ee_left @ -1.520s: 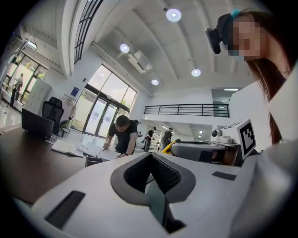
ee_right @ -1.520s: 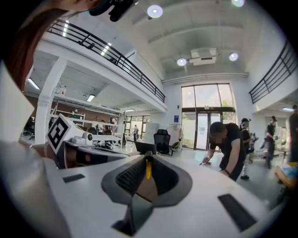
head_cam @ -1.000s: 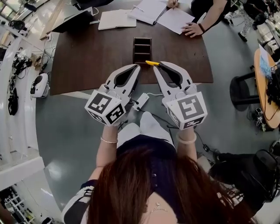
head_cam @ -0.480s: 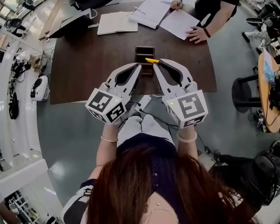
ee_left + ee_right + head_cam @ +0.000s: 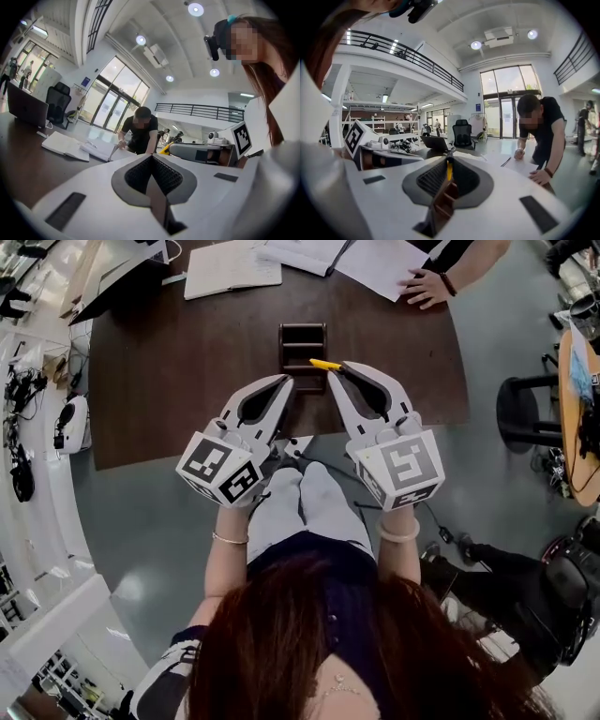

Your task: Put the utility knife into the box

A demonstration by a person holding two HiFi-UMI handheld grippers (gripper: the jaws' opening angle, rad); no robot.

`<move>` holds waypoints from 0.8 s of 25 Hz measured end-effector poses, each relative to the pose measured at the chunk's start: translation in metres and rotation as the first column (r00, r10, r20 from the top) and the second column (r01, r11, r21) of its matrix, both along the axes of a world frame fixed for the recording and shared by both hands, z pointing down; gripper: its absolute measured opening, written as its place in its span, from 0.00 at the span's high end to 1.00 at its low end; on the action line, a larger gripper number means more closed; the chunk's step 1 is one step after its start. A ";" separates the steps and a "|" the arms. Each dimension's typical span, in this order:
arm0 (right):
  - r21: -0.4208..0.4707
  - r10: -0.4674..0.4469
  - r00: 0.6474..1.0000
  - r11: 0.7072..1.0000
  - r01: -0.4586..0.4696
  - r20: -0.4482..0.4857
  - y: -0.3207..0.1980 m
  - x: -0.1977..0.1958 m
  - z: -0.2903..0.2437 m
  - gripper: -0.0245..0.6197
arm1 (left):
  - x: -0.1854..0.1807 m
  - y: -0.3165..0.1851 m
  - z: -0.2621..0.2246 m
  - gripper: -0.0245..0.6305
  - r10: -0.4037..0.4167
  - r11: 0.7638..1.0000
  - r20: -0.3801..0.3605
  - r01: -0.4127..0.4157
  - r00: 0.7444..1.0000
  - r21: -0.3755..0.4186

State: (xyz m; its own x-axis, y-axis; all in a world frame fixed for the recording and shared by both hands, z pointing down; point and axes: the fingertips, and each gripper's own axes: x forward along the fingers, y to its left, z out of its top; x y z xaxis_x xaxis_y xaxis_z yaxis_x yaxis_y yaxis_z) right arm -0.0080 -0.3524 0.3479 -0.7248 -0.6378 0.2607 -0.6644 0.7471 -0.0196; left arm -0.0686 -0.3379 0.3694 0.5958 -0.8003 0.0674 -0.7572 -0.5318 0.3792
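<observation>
We saw a wide dark table from above, with an open notebook and papers at its far edge, where another person's hand rested. We held two white tools over the near edge. The left hand-held gripper was closed on nothing, just left of a small dark box with compartments. The right hand-held gripper clamped the utility knife, whose yellow body reached over the box's near end.
</observation>
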 end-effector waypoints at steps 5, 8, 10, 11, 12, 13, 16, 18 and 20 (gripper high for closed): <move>-0.094 0.013 1.000 0.996 -0.012 0.012 -0.014 0.000 0.038 0.89 | 0.001 -0.008 0.025 0.96 -0.002 0.999 -0.010 0.001 1.000 -0.043; -0.148 0.019 1.000 0.989 -0.019 0.000 -0.019 0.001 0.065 0.89 | 0.003 -0.013 0.041 0.96 -0.001 0.997 -0.010 0.000 1.000 -0.072; -0.185 0.024 1.000 0.982 -0.025 -0.011 -0.022 0.001 0.086 0.88 | 0.005 -0.016 0.052 0.96 -0.005 0.996 -0.014 0.004 1.000 -0.094; -0.203 0.024 1.000 0.979 -0.027 -0.017 -0.022 0.000 0.097 0.89 | 0.005 -0.018 0.057 0.96 -0.008 0.995 -0.017 0.006 1.000 -0.104; -0.220 0.025 0.999 0.975 -0.029 -0.023 -0.023 -0.001 0.107 0.89 | 0.005 -0.019 0.062 0.96 -0.011 0.994 -0.020 0.008 1.000 -0.111; -0.234 0.025 0.999 0.972 -0.031 -0.028 -0.023 -0.003 0.116 0.89 | 0.004 -0.020 0.067 0.96 -0.014 0.993 -0.024 0.011 1.000 -0.117; -0.265 0.025 0.999 0.964 -0.034 -0.038 -0.023 -0.010 0.139 0.89 | 0.001 -0.023 0.078 0.96 -0.020 0.991 -0.032 0.015 0.999 -0.135; -0.285 0.022 0.999 0.958 -0.032 -0.037 -0.023 -0.017 0.151 0.89 | -0.002 -0.023 0.084 0.96 -0.025 0.989 -0.034 0.019 0.999 -0.147; -0.300 0.017 0.999 0.953 -0.029 -0.044 -0.021 -0.023 0.162 0.89 | -0.006 -0.024 0.093 0.96 -0.033 0.987 -0.035 0.027 0.999 -0.161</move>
